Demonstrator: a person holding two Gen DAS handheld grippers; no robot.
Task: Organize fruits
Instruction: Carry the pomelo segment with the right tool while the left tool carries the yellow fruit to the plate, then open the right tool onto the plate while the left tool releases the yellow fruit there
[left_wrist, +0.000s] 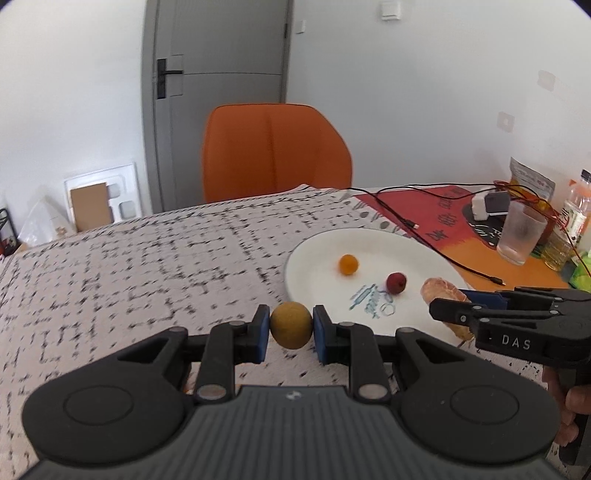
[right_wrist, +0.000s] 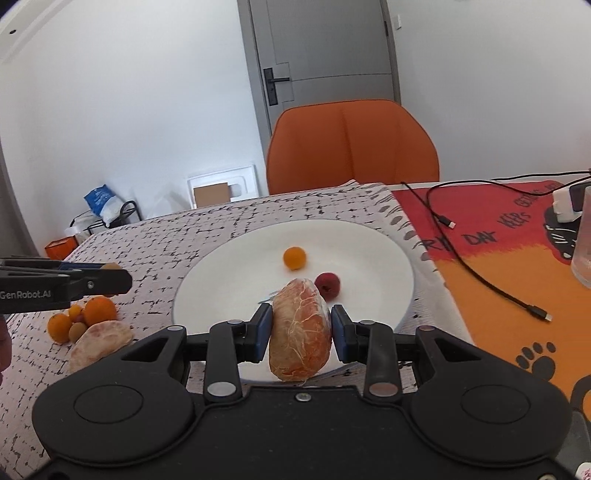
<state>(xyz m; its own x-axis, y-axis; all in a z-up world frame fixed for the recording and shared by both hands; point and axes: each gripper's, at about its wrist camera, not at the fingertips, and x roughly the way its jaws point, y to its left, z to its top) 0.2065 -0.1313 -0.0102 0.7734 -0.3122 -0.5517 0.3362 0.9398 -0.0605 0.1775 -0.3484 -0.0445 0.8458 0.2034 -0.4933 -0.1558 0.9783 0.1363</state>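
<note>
My left gripper (left_wrist: 291, 330) is shut on a small round yellow-brown fruit (left_wrist: 291, 325), held above the tablecloth left of the white plate (left_wrist: 369, 243). My right gripper (right_wrist: 300, 328) is shut on a peeled pomelo segment (right_wrist: 300, 332) over the plate's (right_wrist: 229, 273) near rim. On the plate lie a small orange fruit (right_wrist: 294, 257) and a red fruit (right_wrist: 327, 284); both also show in the left wrist view, the orange fruit (left_wrist: 348, 264) and the red fruit (left_wrist: 396, 283). A pile of oranges (right_wrist: 98, 310), small fruits and another pomelo segment (right_wrist: 99, 341) lies left of the plate.
An orange chair (left_wrist: 275, 151) stands behind the table. On the red-orange mat (right_wrist: 517, 251) to the right are black cables (right_wrist: 480, 273), a clear glass (left_wrist: 521, 232), a white charger (left_wrist: 487, 206) and bottles (left_wrist: 574, 214).
</note>
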